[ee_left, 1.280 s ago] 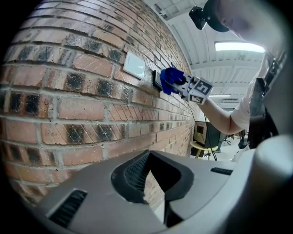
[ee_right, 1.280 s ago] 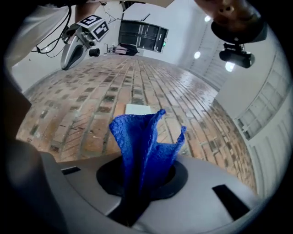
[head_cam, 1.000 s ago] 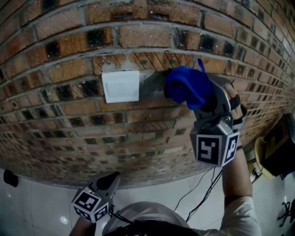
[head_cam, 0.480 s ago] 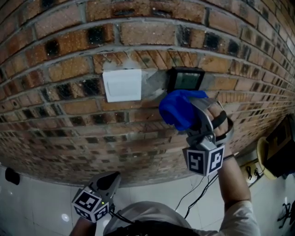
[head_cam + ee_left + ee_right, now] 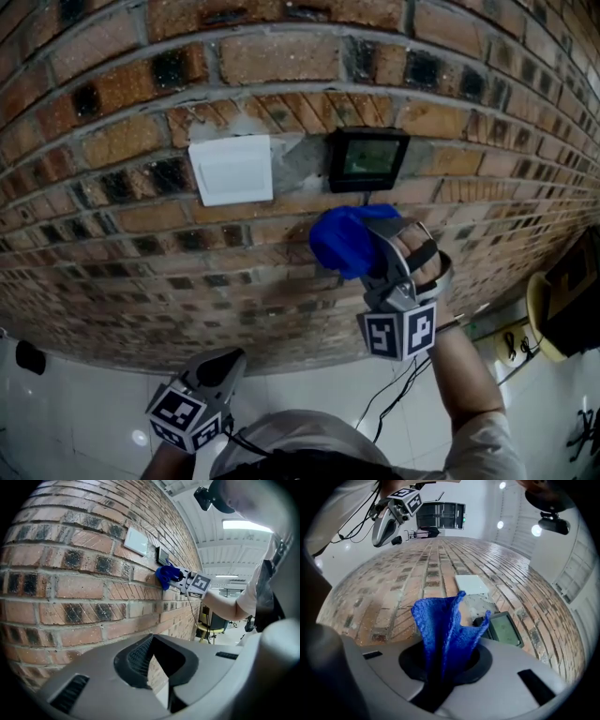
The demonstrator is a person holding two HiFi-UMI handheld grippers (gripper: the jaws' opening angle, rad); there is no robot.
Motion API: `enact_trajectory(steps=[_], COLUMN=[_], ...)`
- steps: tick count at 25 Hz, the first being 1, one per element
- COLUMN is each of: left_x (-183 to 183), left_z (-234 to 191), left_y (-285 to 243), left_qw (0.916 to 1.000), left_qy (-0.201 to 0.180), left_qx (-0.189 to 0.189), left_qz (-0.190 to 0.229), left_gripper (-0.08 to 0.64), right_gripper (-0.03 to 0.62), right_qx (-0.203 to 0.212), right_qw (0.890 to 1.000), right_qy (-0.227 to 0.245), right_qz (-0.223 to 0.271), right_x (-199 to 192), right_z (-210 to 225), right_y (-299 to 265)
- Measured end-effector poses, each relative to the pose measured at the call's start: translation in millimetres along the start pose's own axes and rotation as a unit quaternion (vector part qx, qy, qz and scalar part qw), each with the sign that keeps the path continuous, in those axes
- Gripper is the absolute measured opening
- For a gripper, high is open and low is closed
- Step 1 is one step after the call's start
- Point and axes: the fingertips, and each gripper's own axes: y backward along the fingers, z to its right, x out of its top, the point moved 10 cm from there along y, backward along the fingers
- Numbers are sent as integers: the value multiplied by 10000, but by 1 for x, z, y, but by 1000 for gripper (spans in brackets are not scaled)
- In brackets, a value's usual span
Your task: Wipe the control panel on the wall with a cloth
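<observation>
From the head view, the right tongs [image 5: 379,251] grip a bunched blue cloth [image 5: 343,240] against the brick wall [image 5: 122,234], just below the dark control panel [image 5: 367,159]. A white switch plate [image 5: 232,169] sits just beside the panel on its left. The left tongs [image 5: 223,364] hang low, well apart from both. The likely slip here is a stroke that runs too far left and presses the switch plate.

In the left gripper view, the left tongs [image 5: 157,667] show only a narrow gap with nothing in it. The cloth [image 5: 164,575] looks pressed to the brick under the panel [image 5: 162,555]. Rough brick could snag the weave and drag it loose.

In the right gripper view, the right tongs [image 5: 440,670] are clamped on the lower end of the cloth [image 5: 443,623], which stands up in a loose fold. The panel [image 5: 502,629] lies to its right. With so little pinched, a firm rub may pull the cloth out, or let the hard tongs scrape the screen.
</observation>
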Motion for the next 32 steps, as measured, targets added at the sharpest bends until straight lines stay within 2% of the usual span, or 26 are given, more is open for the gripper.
enact_trajectory(steps=[2, 4, 7, 9, 11, 15, 18, 21, 22, 25, 26, 32], left_x=[2, 0, 2, 6, 9, 7, -1, -7, -8, -14, -16, -31], left_z=[3, 8, 16, 21, 29, 49, 60, 72, 75, 77, 79, 81], left_y=[-4, -5, -8, -12, -11, 2, 4, 12, 17, 35, 42, 107], left_qw=[10000, 10000, 9997, 9994, 9986, 9929, 9892, 9890, 9891, 9892, 9898, 9922], left_qy=[-12, -9, 21, 8, 66, 314, 421, 375, 339, 333, 331, 265], left_qx=[41, 79, 185, 282, 476, 1075, 1333, 1379, 1390, 1397, 1359, 1202], left_qz=[12, -60, -152, -184, -221, -400, -439, -380, -358, -293, -271, -173], left_gripper=[1, 1, 2, 2, 2, 2, 2, 2, 2, 1, 2, 2], right_gripper=[89, 89, 89, 89, 89, 89, 89, 89, 89, 89, 89, 89], right_qx=[-13, -4, 87, 240, 466, 883, 1154, 1347, 1336, 1127, 1058, 795], right_qw=[9994, 9956, 9811, 9703, 9557, 9170, 8963, 8773, 8673, 8222, 8153, 7991], right_qy=[-332, -925, -1927, -2405, -2906, -3888, -4279, -4601, -4784, -5519, -5622, -5903], right_qz=[81, 138, 162, 65, -40, -127, -129, -229, -324, -819, -895, -808], right_x=[-1, -1, -3, -10, -19, -40, -53, -56, -56, -49, -44, 21], right_z=[2, -3, -17, -29, -49, -85, -103, -112, -113, -111, -109, -92], right_y=[5, 20, 50, 71, 92, 132, 156, 180, 189, 217, 225, 262])
